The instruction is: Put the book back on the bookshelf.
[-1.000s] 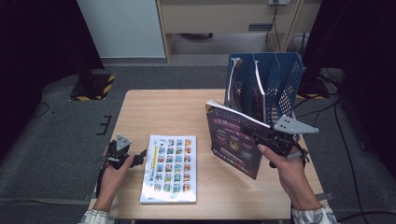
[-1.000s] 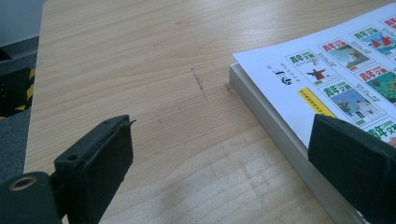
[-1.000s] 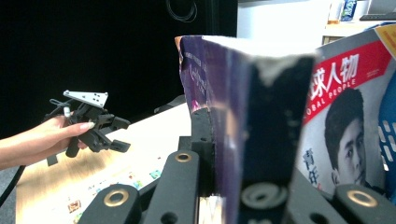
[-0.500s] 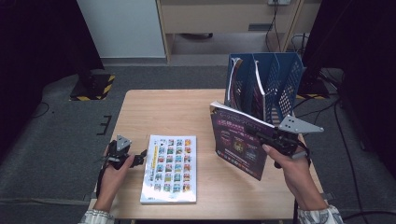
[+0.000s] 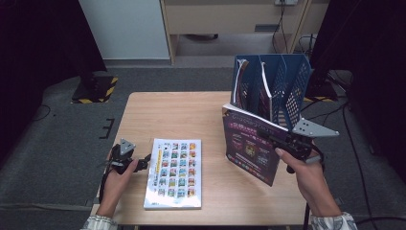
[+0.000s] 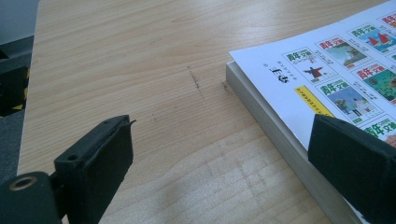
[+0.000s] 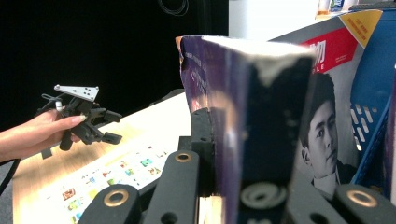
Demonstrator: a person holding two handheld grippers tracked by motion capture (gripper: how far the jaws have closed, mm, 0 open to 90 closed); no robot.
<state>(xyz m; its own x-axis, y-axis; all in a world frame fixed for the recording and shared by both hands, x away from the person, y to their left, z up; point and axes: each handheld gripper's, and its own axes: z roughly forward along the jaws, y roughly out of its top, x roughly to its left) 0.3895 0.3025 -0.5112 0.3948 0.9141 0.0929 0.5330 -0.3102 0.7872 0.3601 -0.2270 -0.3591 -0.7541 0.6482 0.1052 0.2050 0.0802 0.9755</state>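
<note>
A purple-covered book (image 5: 249, 146) stands lifted and almost upright in front of the blue file rack (image 5: 292, 91). My right gripper (image 5: 274, 139) is shut on its right edge. In the right gripper view the book (image 7: 219, 93) sits clamped between the black jaws of my right gripper (image 7: 243, 154). A white book with a grid of small pictures (image 5: 174, 172) lies flat on the table (image 5: 191, 115). My left gripper (image 5: 141, 164) stands open by that book's left edge. The left gripper view has its jaws wide apart (image 6: 224, 158), one over the white book (image 6: 327, 79), with nothing gripped.
The rack (image 7: 373, 93) at the back right of the table holds several upright magazines, one with a red title (image 7: 327, 56). My left gripper (image 7: 109, 130) shows far off across the table. Bare wood lies behind the white book. Dark floor surrounds the table.
My right gripper has carried the purple book slightly to the right, toward the rack. The left gripper and the white book have stayed put.
</note>
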